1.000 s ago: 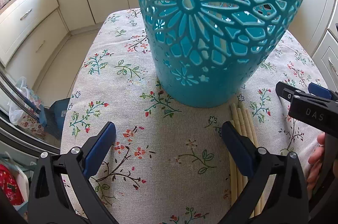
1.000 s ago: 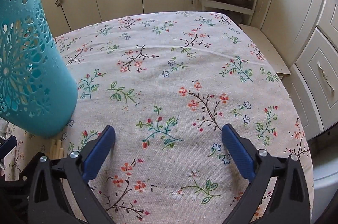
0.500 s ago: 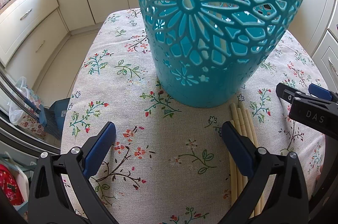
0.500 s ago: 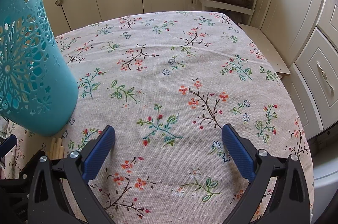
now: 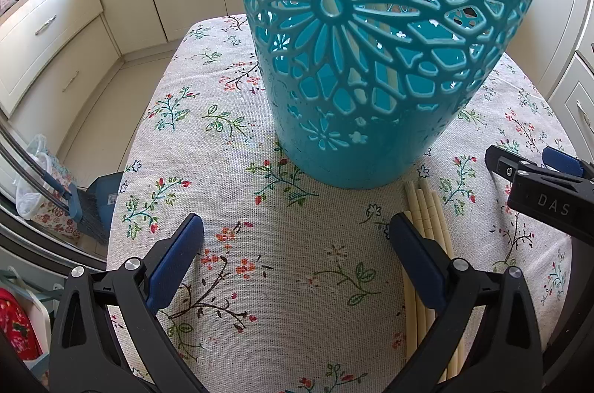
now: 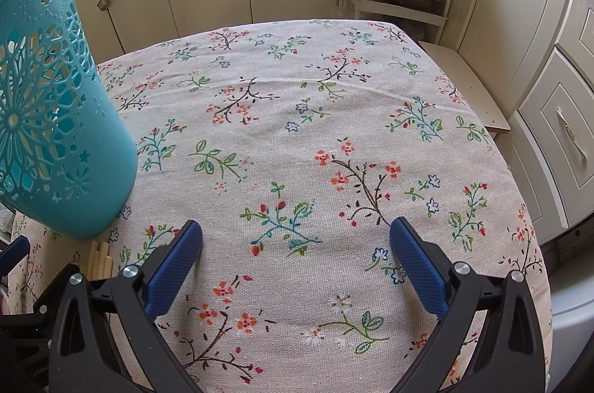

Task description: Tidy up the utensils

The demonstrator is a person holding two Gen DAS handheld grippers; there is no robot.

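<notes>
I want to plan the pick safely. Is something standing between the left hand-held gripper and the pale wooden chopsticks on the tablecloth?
Nothing visible blocks it. The pale wooden chopsticks lie flat on the floral tablecloth, partly under the right finger of the open left hand-held gripper. The teal perforated plastic holder stands beyond their tips.

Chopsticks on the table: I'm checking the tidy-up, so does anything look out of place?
Yes. A bundle of pale chopsticks lies flat on the floral tablecloth, tips by the base of the upright teal holder, not standing inside it. Both grippers, left and right, are open and empty. Nothing looks spilled or damaged.
</notes>
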